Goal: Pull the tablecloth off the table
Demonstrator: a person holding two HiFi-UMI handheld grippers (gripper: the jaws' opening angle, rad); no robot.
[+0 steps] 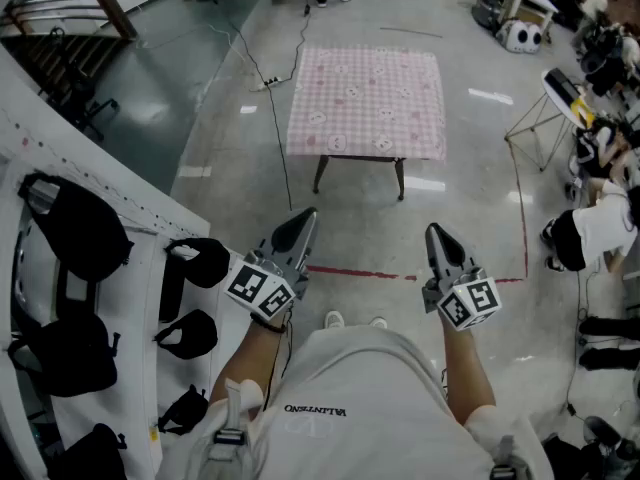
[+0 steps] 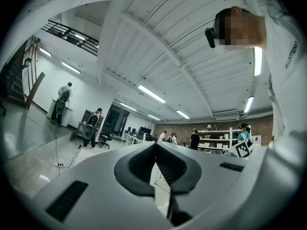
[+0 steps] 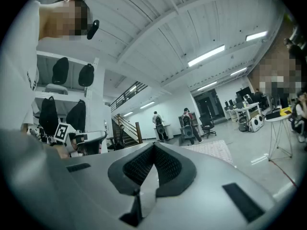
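A small table with dark legs (image 1: 320,173) stands on the grey floor ahead, covered by a pink checked tablecloth (image 1: 365,98) that hangs over its near edge. Both grippers are held up in the air well short of it, over the floor. My left gripper (image 1: 304,219) and my right gripper (image 1: 436,234) each point toward the table, jaws shut with nothing between them. The left gripper view shows that gripper's tips (image 2: 156,145) meeting against the room beyond. In the right gripper view the tips (image 3: 153,145) meet too, and the tablecloth (image 3: 211,150) shows low in the distance.
A white rack with black bags (image 1: 80,248) fills the left side. A red tape line (image 1: 400,274) crosses the floor between me and the table. A cable (image 1: 284,158) runs past the table's left. A folding stand (image 1: 545,118) and a seated person (image 1: 600,233) are on the right.
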